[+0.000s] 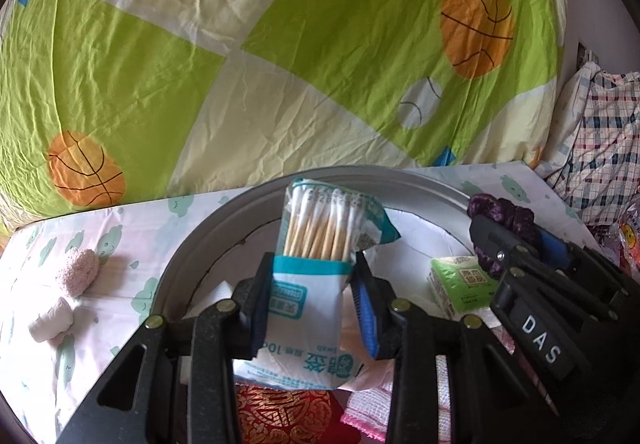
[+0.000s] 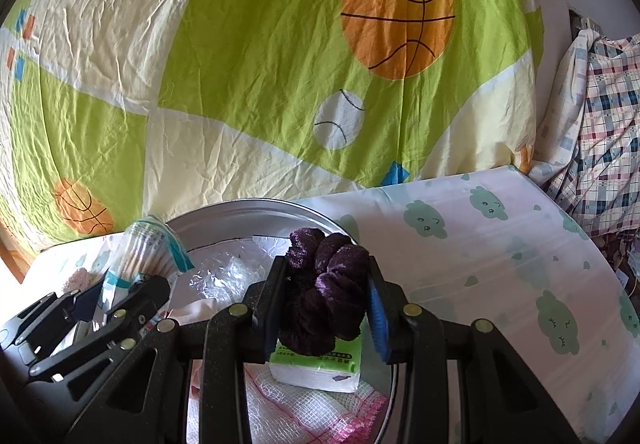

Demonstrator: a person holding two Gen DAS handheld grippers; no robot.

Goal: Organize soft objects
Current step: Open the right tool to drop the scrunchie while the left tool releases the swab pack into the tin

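My left gripper (image 1: 314,268) is shut on a pack of cotton swabs (image 1: 320,240) and holds it upright over a round metal basin (image 1: 208,228). My right gripper (image 2: 324,276) is shut on a purple velvet scrunchie (image 2: 326,284), also over the basin (image 2: 248,212). Under the scrunchie lies a green tissue pack (image 2: 316,368), seen too in the left wrist view as the tissue pack (image 1: 460,284). The right gripper (image 1: 516,244) shows at the right of that view. A white cloth with a pink edge (image 2: 320,412) lies in the basin.
A pink fuzzy ball (image 1: 78,270) and a white roll (image 1: 52,320) lie on the cloud-print sheet (image 1: 120,244) left of the basin. A green basketball-print quilt (image 1: 280,44) rises behind. Plaid fabric (image 1: 604,140) is piled at the right. A red patterned cloth (image 1: 280,416) lies below the swabs.
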